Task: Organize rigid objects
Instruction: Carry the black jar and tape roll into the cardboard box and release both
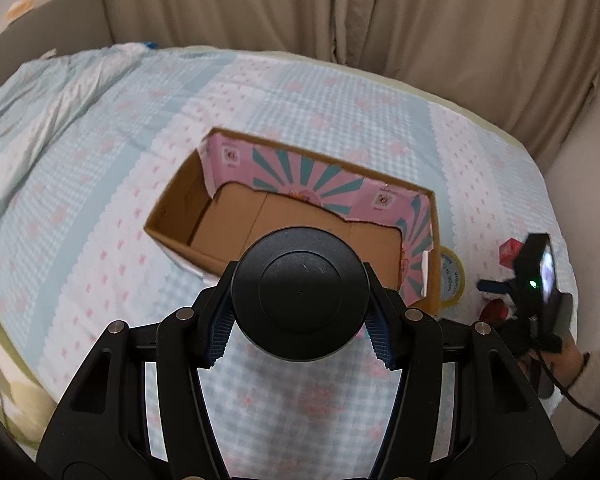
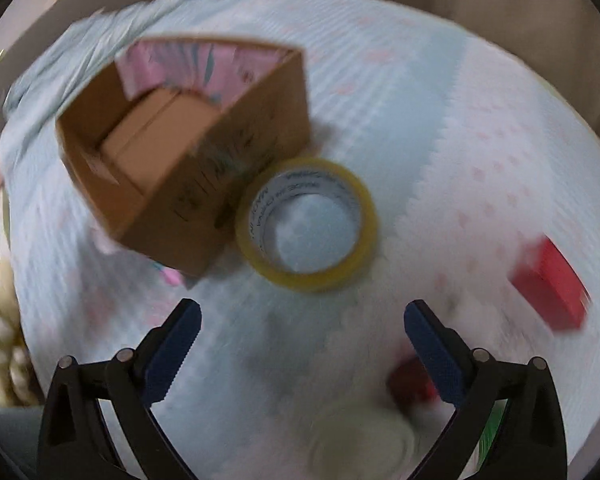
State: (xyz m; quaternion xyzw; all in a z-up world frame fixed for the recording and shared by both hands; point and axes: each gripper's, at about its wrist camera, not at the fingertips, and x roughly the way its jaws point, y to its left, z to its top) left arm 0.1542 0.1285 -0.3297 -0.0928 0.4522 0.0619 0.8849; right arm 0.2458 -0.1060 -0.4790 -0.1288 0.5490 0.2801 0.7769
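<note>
My left gripper (image 1: pixel 300 280) is shut on a black round object (image 1: pixel 300 292), which hangs just in front of an open cardboard box (image 1: pixel 176 204) with pink printed lining. The box's floor is bare. A roll of yellowish tape (image 1: pixel 454 276) lies flat against the box's right side. In the right wrist view my right gripper (image 2: pixel 303 308) stands wide open over the bedspread, nothing between its fingers. The tape roll (image 2: pixel 308 280) sits just beyond its tips, beside the box (image 2: pixel 204 184). The picture is motion-blurred.
A red box (image 2: pixel 552 284) lies to the right, with a small red object (image 2: pixel 410 380) and a pale round object (image 2: pixel 360 436) near the right gripper's fingers. Everything rests on a checked blue-and-pink bedspread (image 1: pixel 340 100). A rumpled blanket (image 1: pixel 60 92) lies far left; curtains hang behind.
</note>
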